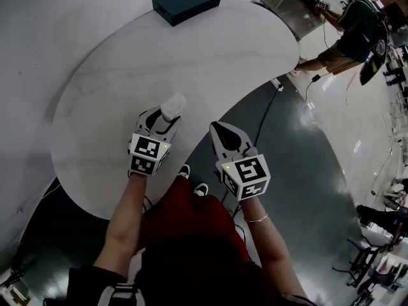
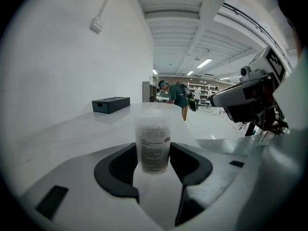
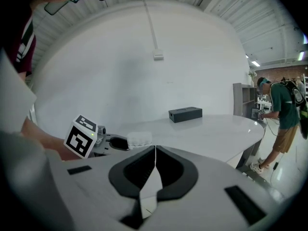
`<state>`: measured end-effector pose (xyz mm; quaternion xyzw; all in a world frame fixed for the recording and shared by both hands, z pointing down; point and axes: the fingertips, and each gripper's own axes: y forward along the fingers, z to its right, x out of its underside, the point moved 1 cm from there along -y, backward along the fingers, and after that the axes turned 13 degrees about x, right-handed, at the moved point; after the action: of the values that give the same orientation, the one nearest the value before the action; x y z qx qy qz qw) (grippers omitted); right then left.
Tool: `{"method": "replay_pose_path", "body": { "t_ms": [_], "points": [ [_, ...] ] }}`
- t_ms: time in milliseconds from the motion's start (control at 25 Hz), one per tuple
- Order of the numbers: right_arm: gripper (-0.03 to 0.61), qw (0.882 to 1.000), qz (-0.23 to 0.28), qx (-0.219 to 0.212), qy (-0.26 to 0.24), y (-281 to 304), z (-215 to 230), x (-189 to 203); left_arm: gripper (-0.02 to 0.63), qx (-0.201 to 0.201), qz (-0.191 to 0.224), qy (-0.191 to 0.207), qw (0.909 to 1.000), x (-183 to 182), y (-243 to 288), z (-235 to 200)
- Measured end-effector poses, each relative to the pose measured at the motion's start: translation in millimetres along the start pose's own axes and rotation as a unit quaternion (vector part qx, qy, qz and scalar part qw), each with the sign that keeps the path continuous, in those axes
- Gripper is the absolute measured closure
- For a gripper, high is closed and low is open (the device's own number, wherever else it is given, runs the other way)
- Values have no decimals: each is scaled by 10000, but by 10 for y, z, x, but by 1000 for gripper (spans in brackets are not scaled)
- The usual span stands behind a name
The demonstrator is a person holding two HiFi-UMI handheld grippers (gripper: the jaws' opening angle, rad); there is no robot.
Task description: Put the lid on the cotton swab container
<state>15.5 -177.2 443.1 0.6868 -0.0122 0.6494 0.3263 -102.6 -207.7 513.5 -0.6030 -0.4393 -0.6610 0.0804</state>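
Note:
The cotton swab container (image 2: 153, 146) is a translucent cup with a printed label and white swabs inside. It stands upright between the black pads (image 2: 118, 170) of my left gripper (image 2: 153, 154), which press on both its sides. Whether a lid sits on its pale top I cannot tell. In the head view the container (image 1: 173, 105) sticks out of my left gripper (image 1: 169, 116) above the white table (image 1: 121, 62). My right gripper (image 1: 215, 128) hangs just off the table's near edge, shut and empty; its jaws (image 3: 155, 150) meet in a line. From there I see the container (image 3: 139, 139) to the left.
A dark box (image 1: 186, 0) lies at the table's far end, also seen as the dark box (image 3: 185, 113). A person in a green shirt (image 1: 354, 30) stands bent over beyond the table's right end. Glossy grey floor (image 1: 299, 183) lies to the right.

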Motion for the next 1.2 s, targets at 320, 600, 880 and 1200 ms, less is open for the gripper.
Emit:
{"method": "replay_pose_path", "body": {
  "t_ms": [320, 600, 880, 1200],
  "points": [
    [561, 9999, -142, 21, 47, 33, 43, 82, 383, 42, -158, 44, 9999, 71, 87, -22],
    [561, 9997, -228, 27, 37, 58, 89, 142, 383, 40, -273, 160, 9995, 98, 137, -16],
    [561, 9997, -260, 19, 46, 34, 56, 161, 383, 1, -394, 255, 9989, 121, 155, -3],
    [561, 9996, -271, 77, 65, -10, 12, 160, 383, -26, -445, 364, 9983, 141, 171, 5]
  ]
}}
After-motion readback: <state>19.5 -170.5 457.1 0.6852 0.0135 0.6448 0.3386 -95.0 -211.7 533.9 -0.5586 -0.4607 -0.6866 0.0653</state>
